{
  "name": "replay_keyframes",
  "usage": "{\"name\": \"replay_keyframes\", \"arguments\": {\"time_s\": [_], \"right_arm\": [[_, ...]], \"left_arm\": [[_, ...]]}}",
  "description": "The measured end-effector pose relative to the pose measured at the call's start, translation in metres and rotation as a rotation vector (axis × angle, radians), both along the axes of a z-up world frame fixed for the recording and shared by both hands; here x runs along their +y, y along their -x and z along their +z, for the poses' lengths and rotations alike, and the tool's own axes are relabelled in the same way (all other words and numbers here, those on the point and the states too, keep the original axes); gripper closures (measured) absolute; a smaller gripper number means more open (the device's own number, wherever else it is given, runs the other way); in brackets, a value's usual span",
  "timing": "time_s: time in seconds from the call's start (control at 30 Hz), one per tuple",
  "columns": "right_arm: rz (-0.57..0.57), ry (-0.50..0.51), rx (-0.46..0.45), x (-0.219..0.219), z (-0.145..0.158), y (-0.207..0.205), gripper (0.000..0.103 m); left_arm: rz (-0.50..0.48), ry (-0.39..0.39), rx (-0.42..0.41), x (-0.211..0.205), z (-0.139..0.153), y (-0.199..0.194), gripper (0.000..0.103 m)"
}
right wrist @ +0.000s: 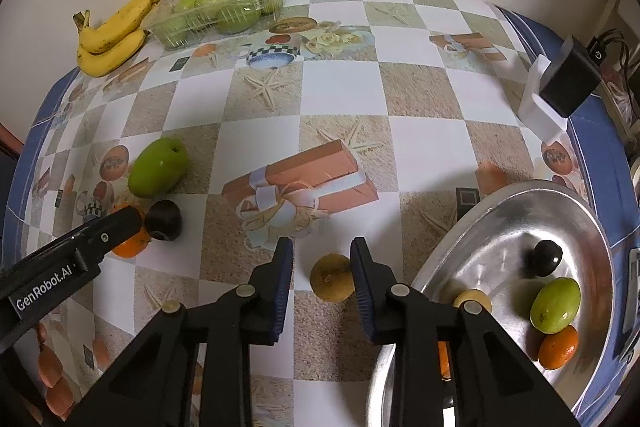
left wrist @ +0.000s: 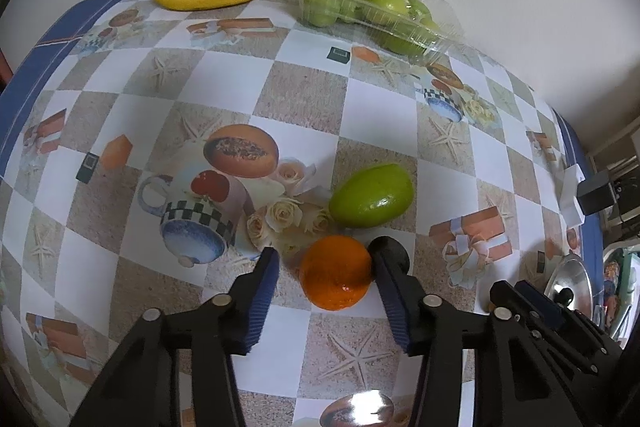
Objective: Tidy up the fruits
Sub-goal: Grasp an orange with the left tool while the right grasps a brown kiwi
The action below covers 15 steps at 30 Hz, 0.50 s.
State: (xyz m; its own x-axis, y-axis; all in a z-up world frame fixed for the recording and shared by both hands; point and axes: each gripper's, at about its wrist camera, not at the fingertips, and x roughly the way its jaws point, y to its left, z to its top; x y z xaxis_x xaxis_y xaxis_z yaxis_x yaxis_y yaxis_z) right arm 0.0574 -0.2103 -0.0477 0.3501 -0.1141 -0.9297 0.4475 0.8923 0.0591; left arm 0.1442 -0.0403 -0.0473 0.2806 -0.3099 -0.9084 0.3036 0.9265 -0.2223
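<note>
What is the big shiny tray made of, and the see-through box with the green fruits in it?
The tray looks like metal, probably steel or aluminium: silvery, brushed, with blurry reflections of the fruit in it. The box looks like thin clear plastic: you can see the green fruits through it, and its ribbed, crinkly walls catch the light.

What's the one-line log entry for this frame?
left tool: straddling orange, right pad touching | right tool: around brown fruit, not clamped | tray: four fruits visible

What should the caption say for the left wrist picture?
Left gripper straddles an orange beside a green mango on the patterned tablecloth.
</note>
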Motion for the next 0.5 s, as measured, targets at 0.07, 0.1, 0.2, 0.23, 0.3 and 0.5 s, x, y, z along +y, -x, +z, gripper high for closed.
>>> {"name": "replay_keyframes", "arguments": {"time_s": [0.07, 0.1, 0.2, 0.23, 0.3, 0.5], "right_arm": [[0.0, -0.002, 0.005, 0.0, -0.002, 0.0, 0.073], [0.001, -0.003, 0.008, 0.0, -0.003, 0.0, 0.073], [0.002, -0.004, 0.013, 0.001, -0.004, 0.0, 0.077], [0.003, -0.004, 0.014, 0.001, -0.004, 0.0, 0.077], [0.005, -0.004, 0.018, 0.001, -0.005, 0.001, 0.077], [0.01, -0.012, 0.036, 0.002, -0.009, 0.002, 0.082]], "left_arm": [[0.008, 0.008, 0.002, 0.002, 0.0, -0.001, 0.052], [0.013, 0.009, 0.001, 0.002, 0.0, -0.001, 0.052], [0.032, 0.017, 0.001, 0.006, 0.002, -0.002, 0.052], [0.04, 0.021, 0.002, 0.009, 0.002, -0.003, 0.052], [0.055, 0.026, 0.0, 0.012, 0.003, -0.004, 0.052], [0.084, 0.045, 0.004, 0.02, 0.004, -0.008, 0.052]]}}
